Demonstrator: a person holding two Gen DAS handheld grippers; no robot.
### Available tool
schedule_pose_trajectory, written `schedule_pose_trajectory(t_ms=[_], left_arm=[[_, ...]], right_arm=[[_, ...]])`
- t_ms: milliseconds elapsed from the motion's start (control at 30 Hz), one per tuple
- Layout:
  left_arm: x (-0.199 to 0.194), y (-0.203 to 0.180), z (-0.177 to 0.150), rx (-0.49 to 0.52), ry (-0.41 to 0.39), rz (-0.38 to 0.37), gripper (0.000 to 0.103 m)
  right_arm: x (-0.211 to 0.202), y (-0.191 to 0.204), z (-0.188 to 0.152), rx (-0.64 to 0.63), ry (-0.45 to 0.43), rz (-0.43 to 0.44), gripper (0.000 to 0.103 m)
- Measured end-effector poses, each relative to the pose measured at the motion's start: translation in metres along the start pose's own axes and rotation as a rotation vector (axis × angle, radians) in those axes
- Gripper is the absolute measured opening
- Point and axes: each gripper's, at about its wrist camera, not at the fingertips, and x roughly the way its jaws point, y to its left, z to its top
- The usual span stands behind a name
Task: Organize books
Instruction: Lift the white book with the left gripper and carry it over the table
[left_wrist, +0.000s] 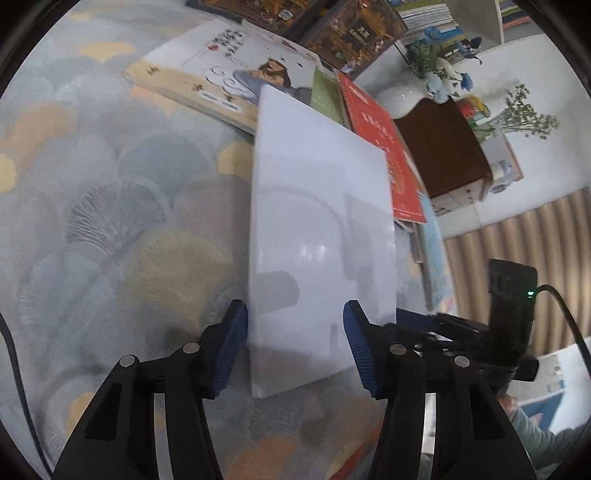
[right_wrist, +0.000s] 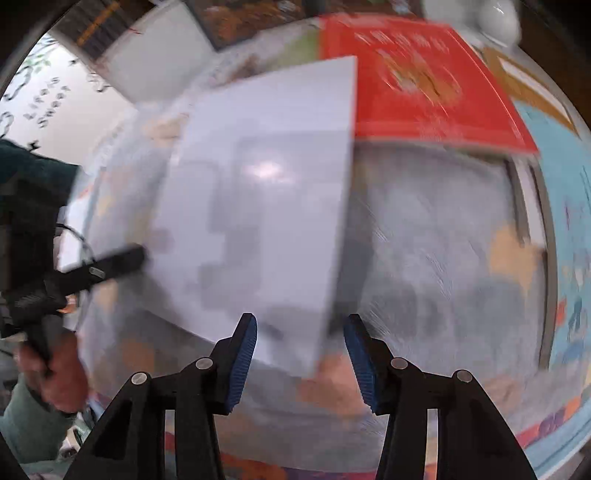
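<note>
A plain white book (left_wrist: 317, 206) lies tilted on the patterned carpet (left_wrist: 110, 221). Its far end rests on an illustrated white book (left_wrist: 229, 62) and beside a red book (left_wrist: 384, 147). My left gripper (left_wrist: 295, 332) hovers over its near end, open. The left pad lines up with the book's left edge, the right pad is over the cover, and finger shadows fall on the cover. My right gripper (right_wrist: 300, 347) is open above the white book's (right_wrist: 266, 206) near right corner, in a blurred view. The right gripper's fingers (left_wrist: 421, 319) reach the book's right edge.
A green book (left_wrist: 325, 96) and dark picture books (left_wrist: 354, 33) lie at the back. A light blue book (right_wrist: 569, 221) lies right of the red book (right_wrist: 424, 81). A brown box (left_wrist: 443, 147) and a flower vase (left_wrist: 439, 70) stand on the white floor. A hand (right_wrist: 62, 373) holds the left gripper.
</note>
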Motion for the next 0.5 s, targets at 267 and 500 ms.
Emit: schedule_pose_trajectory(t_ms=[267,500], left_arm=[[0.022,-0.031,0.012,0.096,0.017,0.089,0.084],[-0.001,-0.011,0.016,-0.035,-0.012,-0.101,0.054]], right_arm=[[0.002,0.003,0.030,0.116,-0.138,-0.044,0.053],[0.005,0.011,0.021,0.092,-0.168,-0.032,0.054]])
